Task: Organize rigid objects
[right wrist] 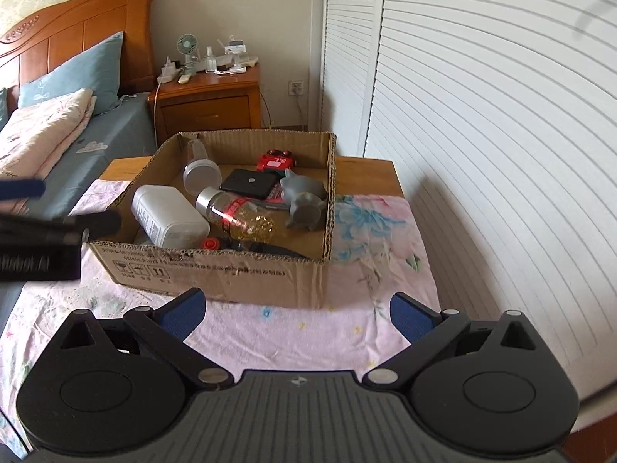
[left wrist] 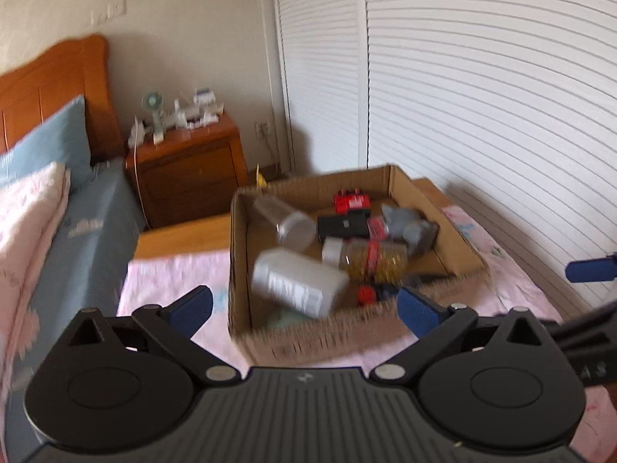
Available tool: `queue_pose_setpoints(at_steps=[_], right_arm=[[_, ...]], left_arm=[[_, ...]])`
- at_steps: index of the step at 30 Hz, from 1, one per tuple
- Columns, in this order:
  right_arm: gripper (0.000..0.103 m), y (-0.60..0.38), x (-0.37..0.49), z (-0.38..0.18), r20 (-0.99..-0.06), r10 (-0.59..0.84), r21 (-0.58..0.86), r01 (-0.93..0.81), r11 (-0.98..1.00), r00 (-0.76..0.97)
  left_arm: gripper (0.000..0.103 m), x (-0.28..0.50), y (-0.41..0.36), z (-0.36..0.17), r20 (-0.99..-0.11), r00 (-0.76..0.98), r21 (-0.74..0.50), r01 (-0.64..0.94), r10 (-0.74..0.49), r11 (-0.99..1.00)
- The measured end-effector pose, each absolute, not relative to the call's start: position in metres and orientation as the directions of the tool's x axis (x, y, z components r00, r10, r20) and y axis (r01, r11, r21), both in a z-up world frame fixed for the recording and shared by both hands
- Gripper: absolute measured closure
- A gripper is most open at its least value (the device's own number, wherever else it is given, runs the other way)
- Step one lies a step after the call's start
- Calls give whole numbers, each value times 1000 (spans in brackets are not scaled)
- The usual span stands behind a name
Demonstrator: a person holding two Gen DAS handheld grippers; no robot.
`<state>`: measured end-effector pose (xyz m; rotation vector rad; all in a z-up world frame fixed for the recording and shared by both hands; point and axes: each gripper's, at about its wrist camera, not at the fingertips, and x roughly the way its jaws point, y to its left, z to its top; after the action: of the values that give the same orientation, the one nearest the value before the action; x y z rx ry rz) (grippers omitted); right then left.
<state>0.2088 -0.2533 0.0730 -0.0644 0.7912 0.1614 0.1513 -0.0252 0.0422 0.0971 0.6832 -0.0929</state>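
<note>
An open cardboard box (left wrist: 324,341) (right wrist: 216,274) stands on a pink flowered cloth. Inside lie a white bottle (left wrist: 300,283) (right wrist: 169,218), a clear jar with a grey lid (left wrist: 289,222) (right wrist: 200,169), a silver-capped bottle with yellow contents (left wrist: 370,256) (right wrist: 239,216), a black flat case (left wrist: 343,225) (right wrist: 250,183), a red toy car (left wrist: 351,201) (right wrist: 277,160) and a grey figure (left wrist: 412,225) (right wrist: 304,200). My left gripper (left wrist: 304,308) hovers wide open at the box's near left corner, holding nothing. My right gripper (right wrist: 299,310) is open and empty in front of the box.
The cloth (right wrist: 370,239) covers a wooden table beside white louvred doors (right wrist: 482,135). A wooden nightstand (right wrist: 208,104) with a small fan and clutter stands behind the box. A bed (right wrist: 58,131) with a blue pillow lies to the left.
</note>
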Motion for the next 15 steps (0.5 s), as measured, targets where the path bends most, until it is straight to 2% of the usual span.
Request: queue_pose_setpoints(at_steps=[4,8,15], right_arm=[[0,-246,196,71,-728,111,-6,-168,986,677],[0,-245,189,72,-728,97,-8,-150,989,678],[0,-249,184,78,-718,88,14,-112,994,690]], left_arm=[[2,135,-16,36,-665,746,40,56,-16,998],[2,123,-10,38,-667,743,87,10,51,996],[2,116,-12,37,-679,732,87,16,47,996]])
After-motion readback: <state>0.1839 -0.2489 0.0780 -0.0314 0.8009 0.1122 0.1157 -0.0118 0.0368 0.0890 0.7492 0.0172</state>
